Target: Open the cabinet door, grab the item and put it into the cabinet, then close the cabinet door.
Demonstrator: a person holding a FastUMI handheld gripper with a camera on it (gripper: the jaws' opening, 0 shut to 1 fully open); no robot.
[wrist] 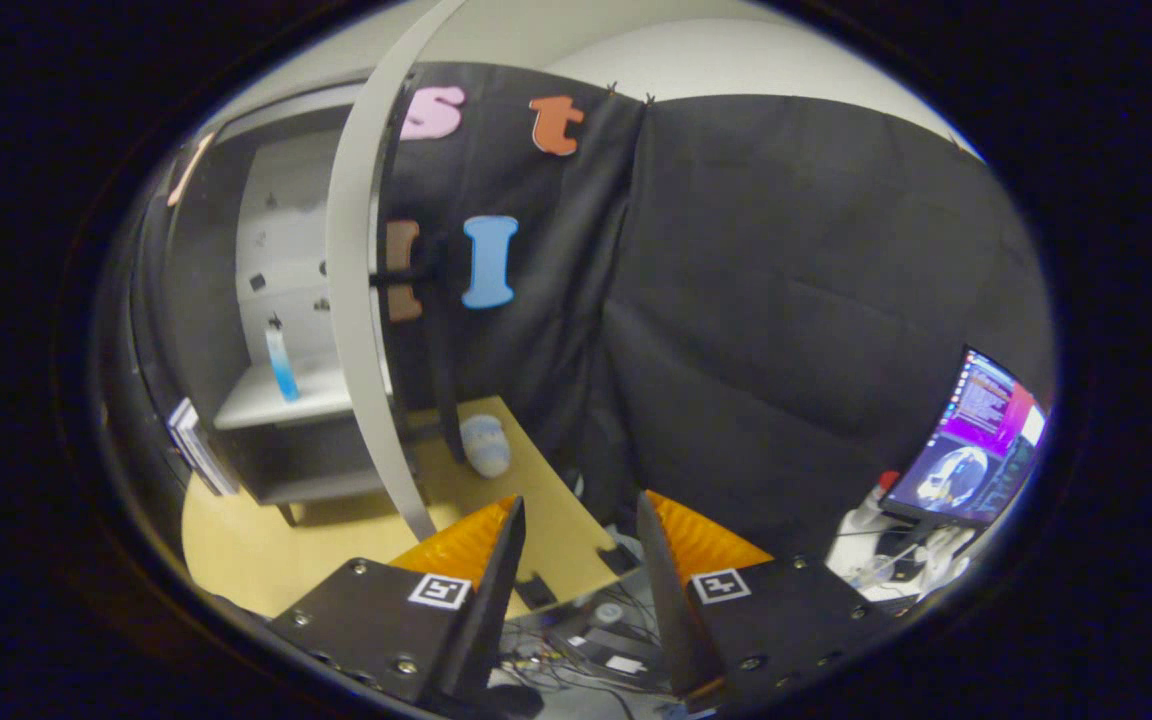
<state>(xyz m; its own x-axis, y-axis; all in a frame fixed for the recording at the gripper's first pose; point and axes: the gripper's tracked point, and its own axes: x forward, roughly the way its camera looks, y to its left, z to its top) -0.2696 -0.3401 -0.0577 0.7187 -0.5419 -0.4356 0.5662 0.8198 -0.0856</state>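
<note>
On the shelf: a slim upright bottle [280,365], clear above and blue below, stands inside the cabinet [236,300]; judged to be the task's item, already placed, though too small to be sure.
Around the bottle: the cabinet is a pale box with flat walls, a smooth light shelf [266,405] and a darker lower bay on short legs; small dark marks dot its back panel.
Right of the bottle: the cabinet door [356,300] stands swung wide, seen nearly edge-on as a thin pale slab with a dark handle at mid-height; open so the shelf can be reached, closing is likely what remains.
Beyond the door from the bottle: a soft, rounded pale-blue plush object [485,445] lies on the tabletop against the black cloth wall.
Below the bottle: the tabletop [246,550] is smooth light wood with a rounded corner.
Nearest, well away from the bottle: the gripper [581,525] holds its jaws apart and empty, ridged pads facing, aimed past the tabletop's edge.
Far right of the bottle: a lit monitor [971,440] above loose cables.
</note>
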